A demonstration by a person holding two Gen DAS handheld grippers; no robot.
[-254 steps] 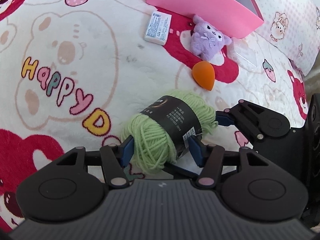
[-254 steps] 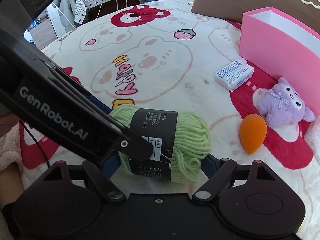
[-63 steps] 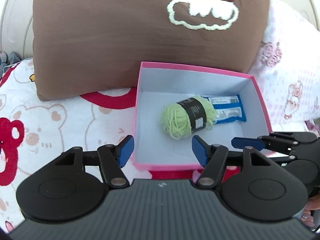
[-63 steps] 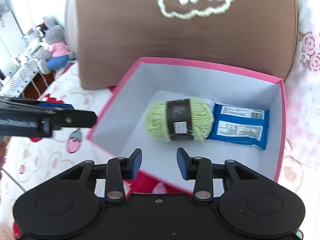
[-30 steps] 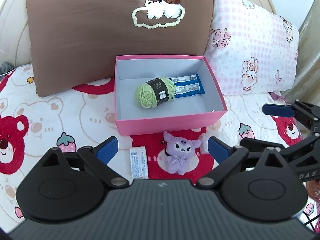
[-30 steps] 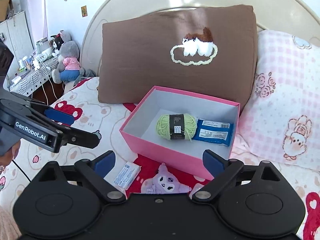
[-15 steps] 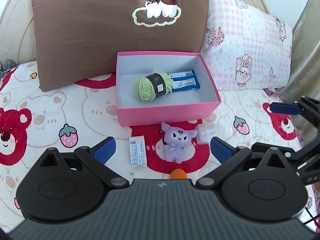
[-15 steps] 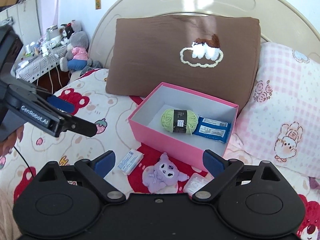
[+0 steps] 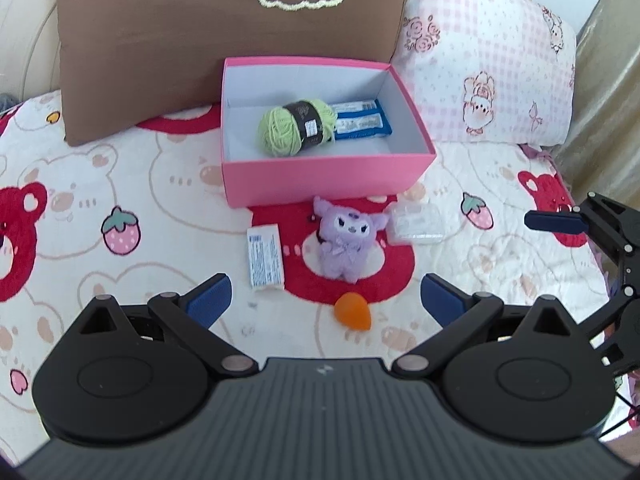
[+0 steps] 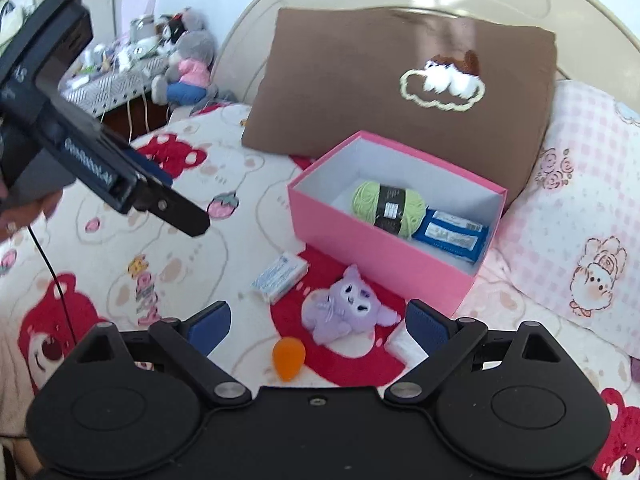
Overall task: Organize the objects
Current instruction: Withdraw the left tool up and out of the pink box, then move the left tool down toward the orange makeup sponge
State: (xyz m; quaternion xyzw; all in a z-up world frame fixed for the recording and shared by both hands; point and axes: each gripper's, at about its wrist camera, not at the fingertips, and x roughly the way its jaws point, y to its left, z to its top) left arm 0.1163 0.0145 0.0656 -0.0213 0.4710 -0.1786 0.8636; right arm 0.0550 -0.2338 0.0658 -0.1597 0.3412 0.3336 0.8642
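Observation:
A pink box (image 9: pixel 320 178) (image 10: pixel 380 248) on the bed holds a green yarn ball (image 9: pixel 296 128) (image 10: pixel 388 203) and a blue packet (image 9: pixel 360 122) (image 10: pixel 452 236). In front of it lie a purple plush (image 9: pixel 346 238) (image 10: pixel 344 306), a white-blue packet (image 9: pixel 264 258) (image 10: pixel 280 276), an orange sponge (image 9: pixel 353 311) (image 10: pixel 288 358) and a clear plastic case (image 9: pixel 416 224) (image 10: pixel 404 344). My left gripper (image 9: pixel 325 300) is open and empty, above the sponge. My right gripper (image 10: pixel 318 322) is open and empty, near the plush.
A brown cushion (image 9: pixel 224 36) and a pink checked pillow (image 9: pixel 488 64) stand behind the box. The bear-print blanket (image 9: pixel 100 200) covers the bed. The right gripper shows at the right edge of the left view (image 9: pixel 560 222). A side table with plush toys (image 10: pixel 176 64) stands far left.
Both grippers have drawn back and lower from the box, so the plush, sponge and packets sit closer in view. The yarn ball stays in the box.

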